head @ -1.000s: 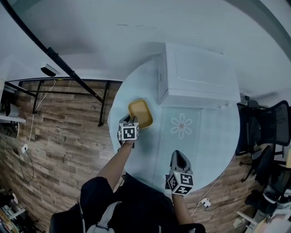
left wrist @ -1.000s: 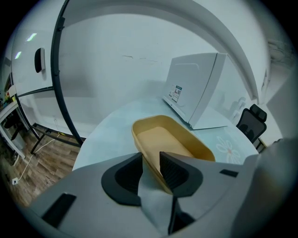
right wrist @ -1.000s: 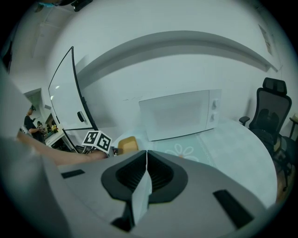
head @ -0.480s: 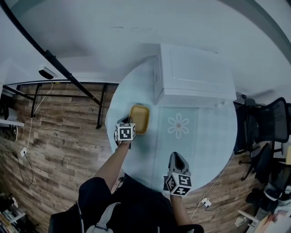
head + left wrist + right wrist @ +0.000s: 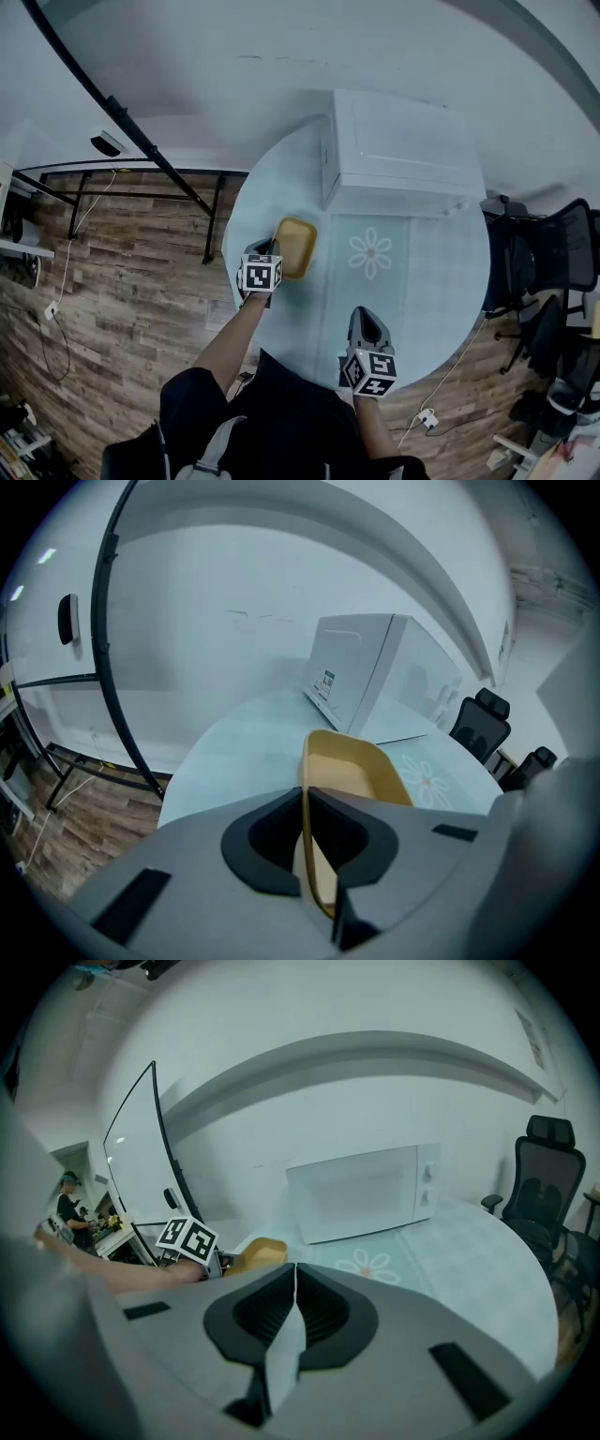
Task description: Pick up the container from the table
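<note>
- The left gripper (image 5: 270,251) sits just left of centre in the head view. It is borne by a bare forearm that comes up from the lower edge of the frame.
- In the left gripper view, the left gripper (image 5: 305,794) has its jaws drawn narrow. They pinch the near side wall of a shallow yellow rectangular plastic container (image 5: 354,766), one pad inside the wall and one outside.
- The yellow container (image 5: 295,246) lies at the left part of the round table with a pale blue-green cloth (image 5: 431,309), just above the gripper's marker cube. Its far end points toward the upper right of the frame.
- Whether its base is clear of the cloth cannot be told.
- The right gripper (image 5: 364,325) is at lower centre of the head view, over the near edge of the table and well apart from the container.
- In the right gripper view, the right gripper (image 5: 293,1269) has its jaws pressed together with nothing between them.
- A white box-shaped microwave oven (image 5: 403,150) stands at the back of the table, in the upper centre of the frame and near the container's far end.
- A white flower print (image 5: 375,253) on the cloth lies at centre right, between the container and the table's right side.
- A black office chair (image 5: 553,262) stands at the right edge.
- Brown wood-plank floor (image 5: 112,272) fills the left side.
</note>
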`<state>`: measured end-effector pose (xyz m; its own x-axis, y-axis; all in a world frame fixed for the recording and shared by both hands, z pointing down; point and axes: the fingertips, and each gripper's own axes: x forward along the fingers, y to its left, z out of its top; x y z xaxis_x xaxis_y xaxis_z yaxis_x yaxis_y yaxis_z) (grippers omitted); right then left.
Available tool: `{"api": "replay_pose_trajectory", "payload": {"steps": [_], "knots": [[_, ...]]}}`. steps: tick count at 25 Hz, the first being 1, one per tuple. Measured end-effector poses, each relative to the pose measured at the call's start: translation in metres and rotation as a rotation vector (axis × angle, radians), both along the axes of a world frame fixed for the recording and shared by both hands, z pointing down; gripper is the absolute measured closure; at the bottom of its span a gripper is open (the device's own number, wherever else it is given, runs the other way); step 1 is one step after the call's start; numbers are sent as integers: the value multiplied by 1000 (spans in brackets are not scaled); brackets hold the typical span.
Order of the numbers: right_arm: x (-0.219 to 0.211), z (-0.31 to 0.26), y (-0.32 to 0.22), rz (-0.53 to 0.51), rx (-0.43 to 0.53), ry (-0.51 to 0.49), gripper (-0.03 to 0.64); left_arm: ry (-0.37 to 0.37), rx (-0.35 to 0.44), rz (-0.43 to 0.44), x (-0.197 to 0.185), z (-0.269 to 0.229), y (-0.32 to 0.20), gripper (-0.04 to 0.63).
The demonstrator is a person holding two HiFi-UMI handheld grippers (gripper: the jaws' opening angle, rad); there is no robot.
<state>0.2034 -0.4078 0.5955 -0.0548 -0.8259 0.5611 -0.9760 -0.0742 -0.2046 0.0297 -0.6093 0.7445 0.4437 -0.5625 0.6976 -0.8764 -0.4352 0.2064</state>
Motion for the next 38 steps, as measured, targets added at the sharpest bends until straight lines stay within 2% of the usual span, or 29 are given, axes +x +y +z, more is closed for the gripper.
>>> {"api": "replay_pose_trajectory", "payload": {"steps": [6, 15, 19, 27, 38], "knots": [[-5, -6, 7, -27, 25, -4, 592, 51, 9, 51, 6, -30, 25, 568], [-13, -15, 22, -69, 72, -8, 592, 44, 82, 161, 15, -89, 71, 569], [-10, -18, 29, -85, 94, -35, 594, 44, 90, 195, 20, -111, 94, 569], [-4, -16, 40, -109, 112, -27, 594, 35, 125, 228, 27, -143, 135, 569], [-1, -24, 40, -124, 134, -10, 594, 47, 130, 235, 34, -150, 157, 569]]}}
